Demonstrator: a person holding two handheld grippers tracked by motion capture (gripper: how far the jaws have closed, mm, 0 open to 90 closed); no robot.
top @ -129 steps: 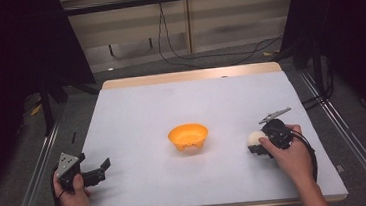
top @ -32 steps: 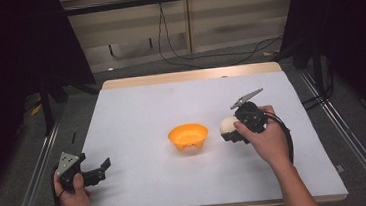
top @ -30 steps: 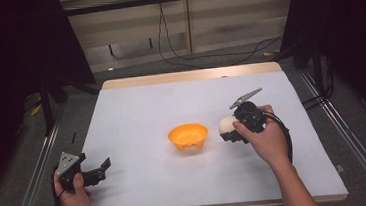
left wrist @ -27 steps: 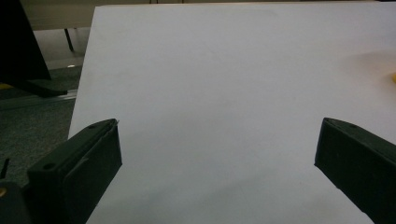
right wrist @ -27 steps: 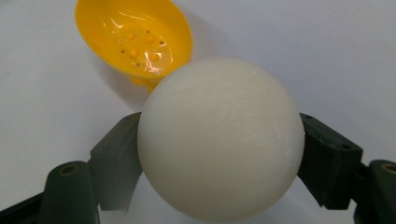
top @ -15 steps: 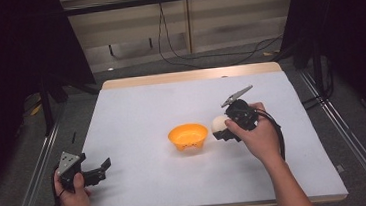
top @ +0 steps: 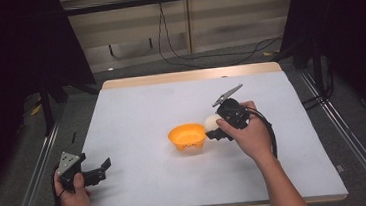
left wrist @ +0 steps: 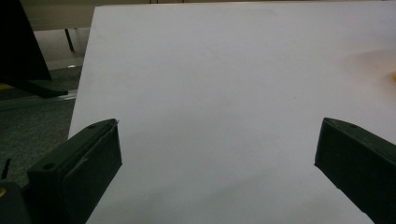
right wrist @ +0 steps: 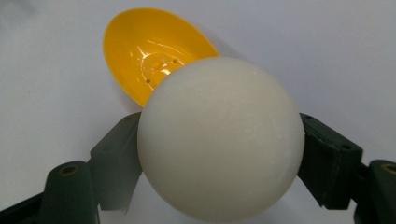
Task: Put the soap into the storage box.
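An orange bowl (top: 187, 137) sits empty at the middle of the white table (top: 136, 112). My right gripper (top: 214, 128) is shut on a white ball (top: 212, 122), which hangs just right of the bowl's rim. In the right gripper view the white ball (right wrist: 219, 140) is clamped between both jaws, with the orange bowl (right wrist: 149, 51) just beyond it. My left gripper (top: 100, 169) rests open near the table's front left corner. In the left gripper view its jaws stand wide apart over bare table, with nothing between them.
A metal rail (top: 32, 181) runs along the table's left side and another rail (top: 347, 134) along the right. Black cables (top: 192, 57) lie on the floor behind the far edge. Dark curtains hang at both sides.
My right gripper has carried the white ball from the right part of the table leftward to the bowl's right rim. The left gripper has stayed in place.
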